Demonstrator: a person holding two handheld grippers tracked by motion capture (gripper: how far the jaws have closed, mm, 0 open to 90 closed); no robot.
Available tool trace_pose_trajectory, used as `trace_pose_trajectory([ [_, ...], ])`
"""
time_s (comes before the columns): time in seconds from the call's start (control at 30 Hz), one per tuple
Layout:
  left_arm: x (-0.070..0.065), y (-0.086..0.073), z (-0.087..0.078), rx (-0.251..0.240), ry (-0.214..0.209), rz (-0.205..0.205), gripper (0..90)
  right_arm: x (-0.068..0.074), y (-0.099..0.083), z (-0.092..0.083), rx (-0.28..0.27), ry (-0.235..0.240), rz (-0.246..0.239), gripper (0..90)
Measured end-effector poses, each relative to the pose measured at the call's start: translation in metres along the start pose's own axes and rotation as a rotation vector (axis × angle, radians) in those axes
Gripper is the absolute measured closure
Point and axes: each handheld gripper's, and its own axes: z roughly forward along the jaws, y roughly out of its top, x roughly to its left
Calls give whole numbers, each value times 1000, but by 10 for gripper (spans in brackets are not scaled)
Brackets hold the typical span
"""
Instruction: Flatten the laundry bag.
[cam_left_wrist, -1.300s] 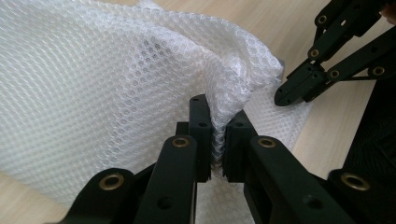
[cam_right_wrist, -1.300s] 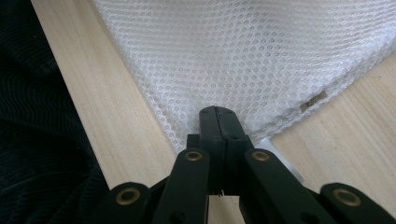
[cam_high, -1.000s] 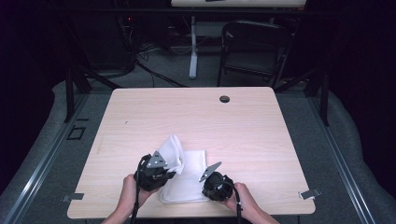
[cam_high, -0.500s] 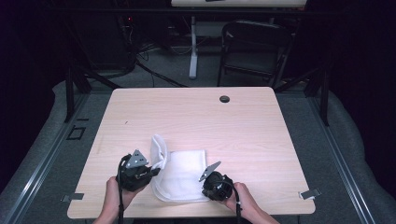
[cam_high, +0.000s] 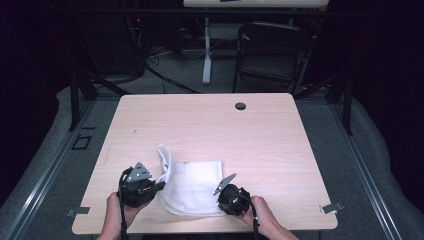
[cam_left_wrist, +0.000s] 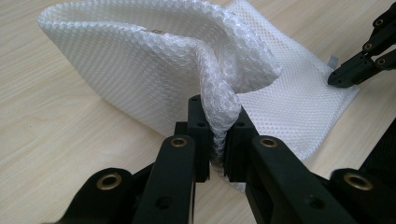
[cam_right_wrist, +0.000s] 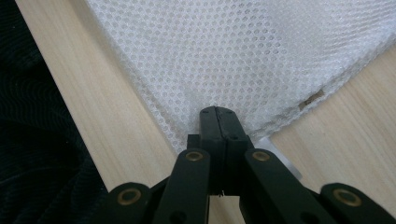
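The white mesh fabric bag (cam_high: 192, 187) lies near my edge of the light wooden table (cam_high: 280, 145). My left gripper (cam_left_wrist: 219, 140) pinches its bunched, lifted edge; my right gripper (cam_right_wrist: 219, 122) clamps its corner flat.

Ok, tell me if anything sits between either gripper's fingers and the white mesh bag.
Nothing visible does. The left gripper is shut on a bunched, lifted fold of the white mesh bag; the right gripper is shut at the bag's near corner. The table around it is bare wood.
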Motion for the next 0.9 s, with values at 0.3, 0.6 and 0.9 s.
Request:
trace_pose_trajectory([
  [0.3,4,-2,2,25,-8,-8,827,-2,-1,-2,21,-22,10,900],
  [0.6,3,-4,8,62,-9,-16,817,-7,-8,-7,41,-37,33,900],
  [0.9,5,-9,13,131,-19,-33,820,-12,-12,-9,46,-41,47,900],
])
